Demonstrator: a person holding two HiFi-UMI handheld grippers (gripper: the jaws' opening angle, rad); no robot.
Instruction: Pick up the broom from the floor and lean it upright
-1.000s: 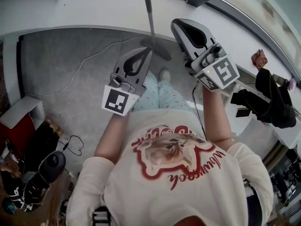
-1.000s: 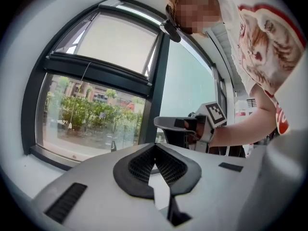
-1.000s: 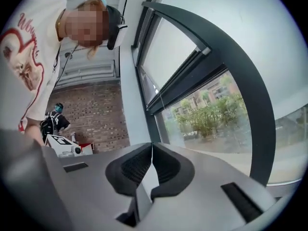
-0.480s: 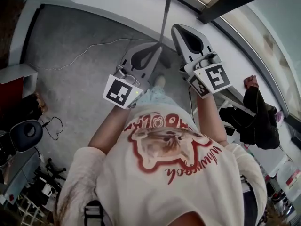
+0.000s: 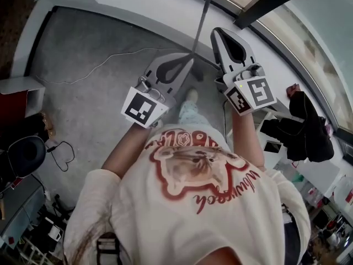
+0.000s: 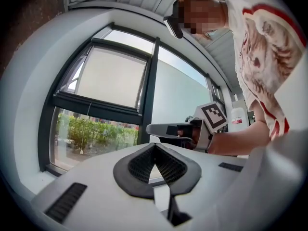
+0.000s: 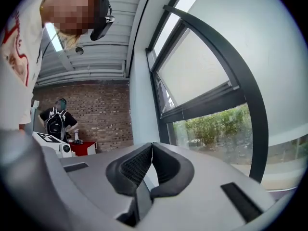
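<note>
Broom (image 5: 201,22) leans upright, head partly hidden behind the left hand-held gripper (image 5: 187,62).

Left grey tool (image 5: 186,63) and right grey tool (image 5: 218,33) have risen, closing in on the thin grey broom handle (image 5: 201,22)

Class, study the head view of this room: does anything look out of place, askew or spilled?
Little stands out. The broom leans against the white wall with its handle slightly tilted. A white cable trails loose across the grey floor, a likely tripping hazard. Dark clothing lies heaped untidily at the right.
</note>
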